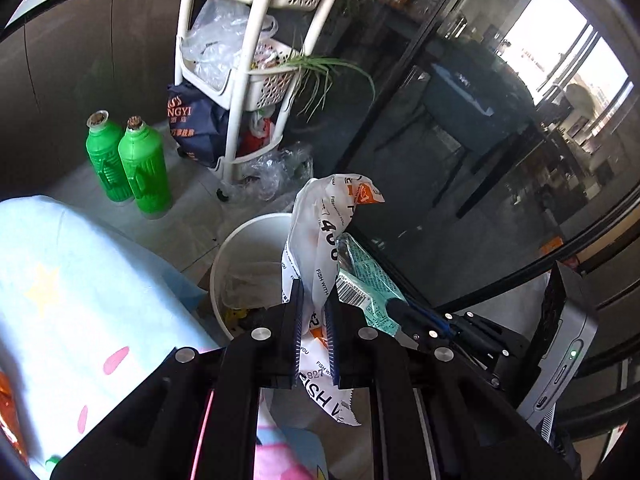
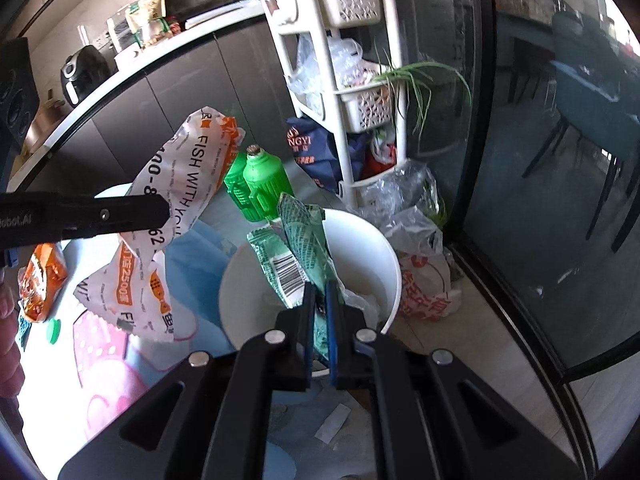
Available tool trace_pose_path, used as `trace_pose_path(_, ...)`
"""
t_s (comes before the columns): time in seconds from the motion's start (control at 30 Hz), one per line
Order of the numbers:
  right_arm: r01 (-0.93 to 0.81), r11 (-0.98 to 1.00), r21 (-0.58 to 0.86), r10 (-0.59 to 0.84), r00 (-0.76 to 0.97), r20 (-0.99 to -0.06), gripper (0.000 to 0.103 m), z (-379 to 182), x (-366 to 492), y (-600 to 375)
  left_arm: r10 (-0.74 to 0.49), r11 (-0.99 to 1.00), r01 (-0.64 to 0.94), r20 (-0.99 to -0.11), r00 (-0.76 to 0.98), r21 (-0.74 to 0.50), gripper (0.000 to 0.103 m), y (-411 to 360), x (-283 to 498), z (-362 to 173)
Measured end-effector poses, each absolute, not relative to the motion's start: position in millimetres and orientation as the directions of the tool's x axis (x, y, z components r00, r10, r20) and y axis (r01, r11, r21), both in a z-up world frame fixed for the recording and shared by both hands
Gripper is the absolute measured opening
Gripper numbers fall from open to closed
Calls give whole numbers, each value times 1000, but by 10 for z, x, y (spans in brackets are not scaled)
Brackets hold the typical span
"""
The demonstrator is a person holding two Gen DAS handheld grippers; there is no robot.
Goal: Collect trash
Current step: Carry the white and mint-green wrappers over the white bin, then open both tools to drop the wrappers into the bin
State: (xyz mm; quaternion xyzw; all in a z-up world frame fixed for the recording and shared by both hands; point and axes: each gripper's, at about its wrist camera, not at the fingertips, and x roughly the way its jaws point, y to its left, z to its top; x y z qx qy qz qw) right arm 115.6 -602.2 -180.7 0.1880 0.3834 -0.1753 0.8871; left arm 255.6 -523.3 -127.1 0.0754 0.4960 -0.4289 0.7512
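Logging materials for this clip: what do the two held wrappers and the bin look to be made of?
White-and-orange wrapper: thin printed plastic film, probably; crumpled, glossy. Green wrapper: similar crinkly film with a barcode. White bin: smooth rigid plastic, seemingly.

Both my black two-finger tongs are angled steeply downward right now. Left tongs [image 1: 313,312] are clamped tight on a crumpled white-and-orange printed wrapper [image 1: 332,220]. Right tongs [image 2: 320,304] sit just beside them, pinched closed on a green foil packet with a barcode [image 2: 296,248].
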Motion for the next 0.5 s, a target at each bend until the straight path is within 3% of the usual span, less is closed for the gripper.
trace_pose_path(0.33,460,864,203,-151,623,-768,8,-2086,1280,-6117,-511,644,719,-847,148,-263,12,-5417,2653,-1566)
trace_pose_path(0.5,460,866,197,-154,620,-769,10,-2164,1355,-6161,-483,655,722,-858,173,-223,20,-5486,2662,-1640)
